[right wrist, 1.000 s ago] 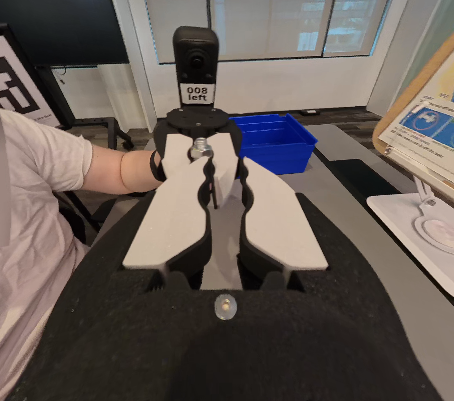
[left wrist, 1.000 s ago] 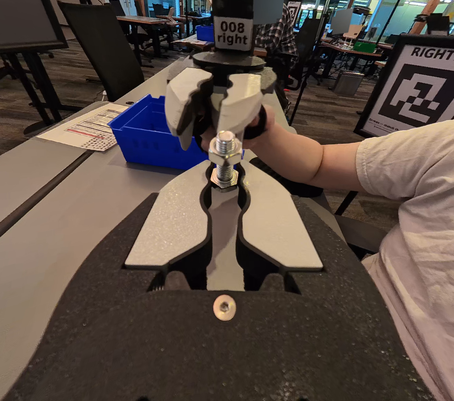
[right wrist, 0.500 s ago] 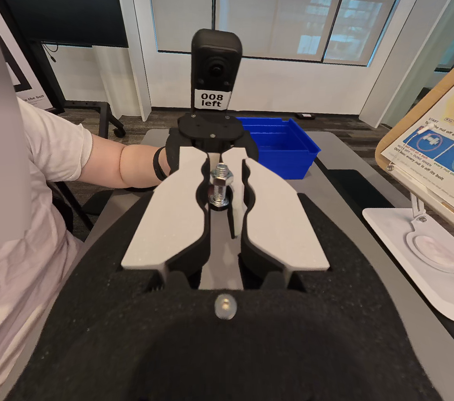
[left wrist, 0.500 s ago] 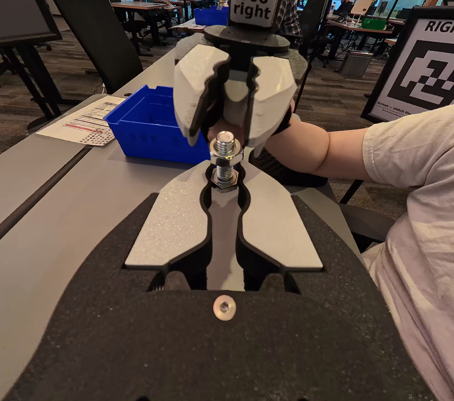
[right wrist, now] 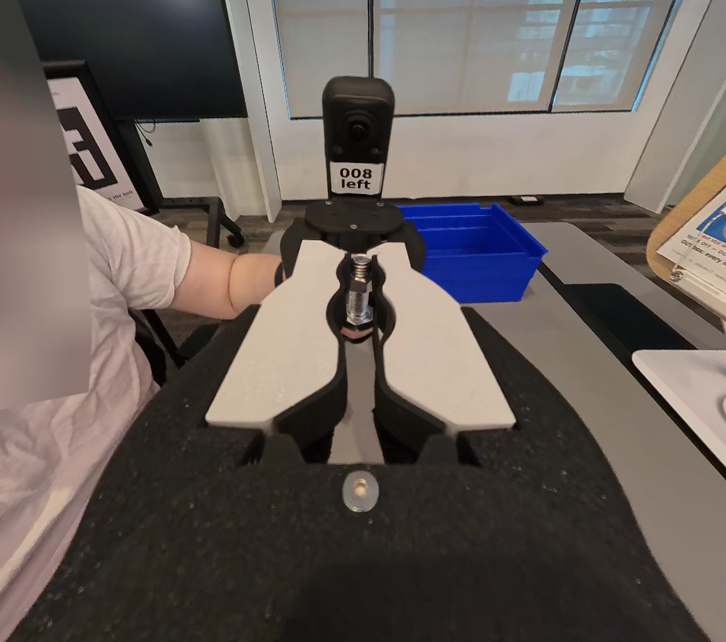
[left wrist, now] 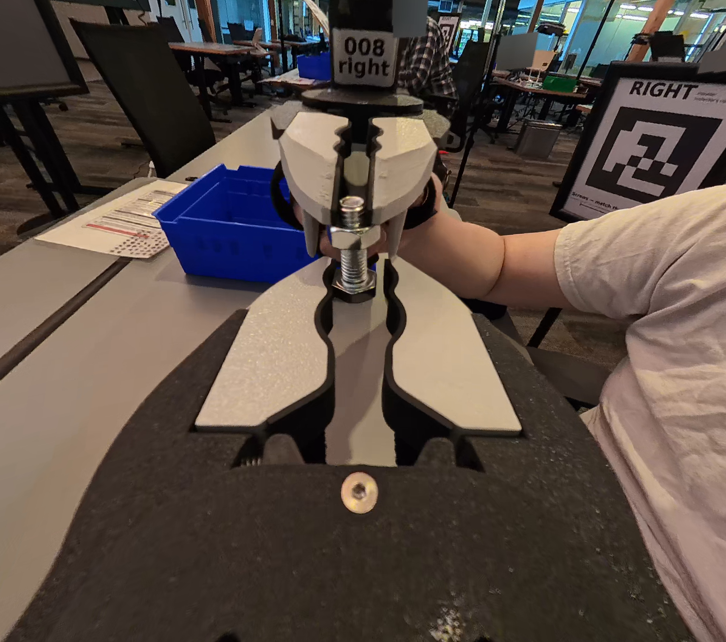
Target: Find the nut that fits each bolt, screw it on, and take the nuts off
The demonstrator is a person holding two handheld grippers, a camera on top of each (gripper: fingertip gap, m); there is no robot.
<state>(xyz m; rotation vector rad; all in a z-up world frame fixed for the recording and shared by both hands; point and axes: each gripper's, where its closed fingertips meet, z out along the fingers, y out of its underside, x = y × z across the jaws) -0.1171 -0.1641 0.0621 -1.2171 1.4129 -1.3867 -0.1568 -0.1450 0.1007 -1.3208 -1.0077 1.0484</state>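
Blue bin [left wrist: 235, 230] parked on the table behind; left gripper [left wrist: 353, 279] clamped on the bolt [left wrist: 352, 269] head, holding it upright; right gripper [right wrist: 358, 287] now squared up and pinching the nut [right wrist: 358, 285] mid-thread, after sitting skewed a second ago; looks ready for another twist.

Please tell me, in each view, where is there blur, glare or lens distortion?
Left wrist view: the bolt and nut are sharp; the frame edges bend from the wide lens; ceiling lights glare far right. Right wrist view: the window is bright; a soft patch covers the left edge; the bolt is sharp.
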